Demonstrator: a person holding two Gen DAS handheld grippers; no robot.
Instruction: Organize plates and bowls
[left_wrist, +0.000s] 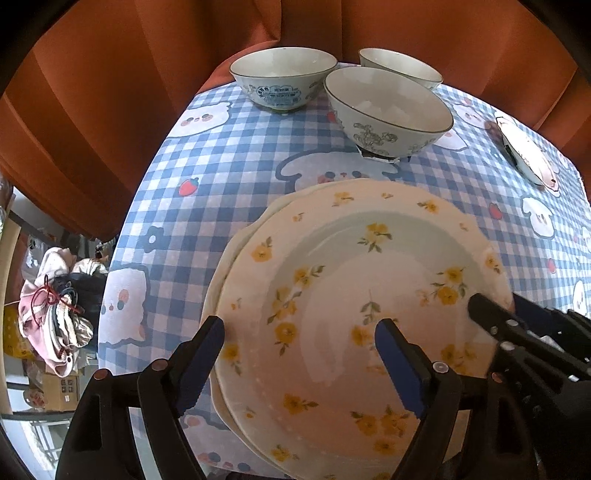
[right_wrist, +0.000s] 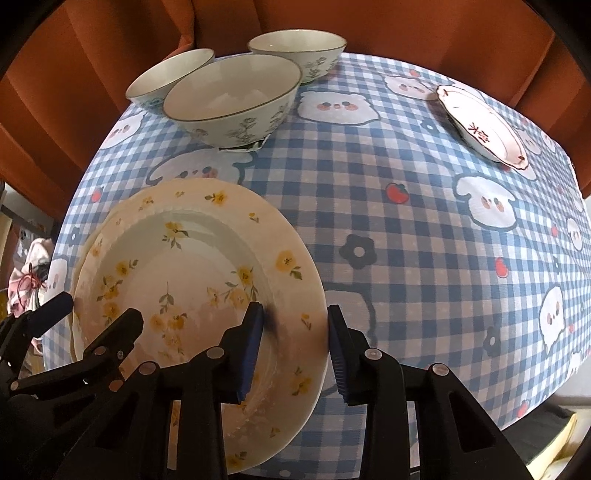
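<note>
A cream plate with yellow flowers (left_wrist: 332, 295) (right_wrist: 192, 258) lies on top of another plate on the checked tablecloth. My left gripper (left_wrist: 299, 343) is open, its fingers astride the plate's left rim. My right gripper (right_wrist: 295, 325) is open, its fingers astride the right rim; it also shows in the left wrist view (left_wrist: 491, 314). Three white bowls with blue patterns (left_wrist: 282, 79) (left_wrist: 388, 110) (left_wrist: 400, 66) stand at the far side. A small white plate with red marks (right_wrist: 480, 125) lies at the far right.
The round table (right_wrist: 424, 240) is covered in blue-white checked cloth with cartoon prints. Orange curtains (left_wrist: 110, 92) hang behind it. Clothes and boxes (left_wrist: 55, 314) lie on the floor to the left.
</note>
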